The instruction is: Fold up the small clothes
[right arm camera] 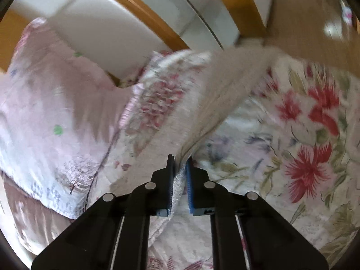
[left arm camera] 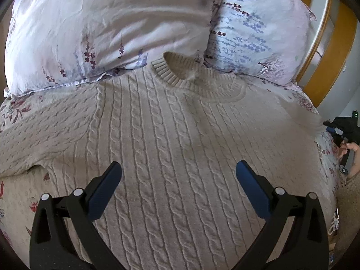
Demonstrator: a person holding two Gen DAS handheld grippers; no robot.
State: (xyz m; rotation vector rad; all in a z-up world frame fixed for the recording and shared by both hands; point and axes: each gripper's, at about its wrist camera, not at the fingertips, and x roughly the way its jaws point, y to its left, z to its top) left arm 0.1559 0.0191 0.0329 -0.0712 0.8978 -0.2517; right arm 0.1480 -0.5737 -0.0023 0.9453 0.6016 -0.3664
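A bed (left arm camera: pixel 20 204) in floral cotton carries a beige cable-knit sweater (left arm camera: pixel 171 139), spread flat front-up, its ribbed round collar at twelve o'clock against two puffy, creased pillows (left arm camera: pixel 108 29). A curved wooden headboard (right arm camera: pixel 144 13) rises behind. The left tongs (left arm camera: pixel 178 168) hang wide over the sweater's chest, gripping nothing. The right tongs (right arm camera: pixel 180 160) are pinched narrow on the fuzzy sleeve (right arm camera: pixel 227 90), which runs taut toward one o'clock.
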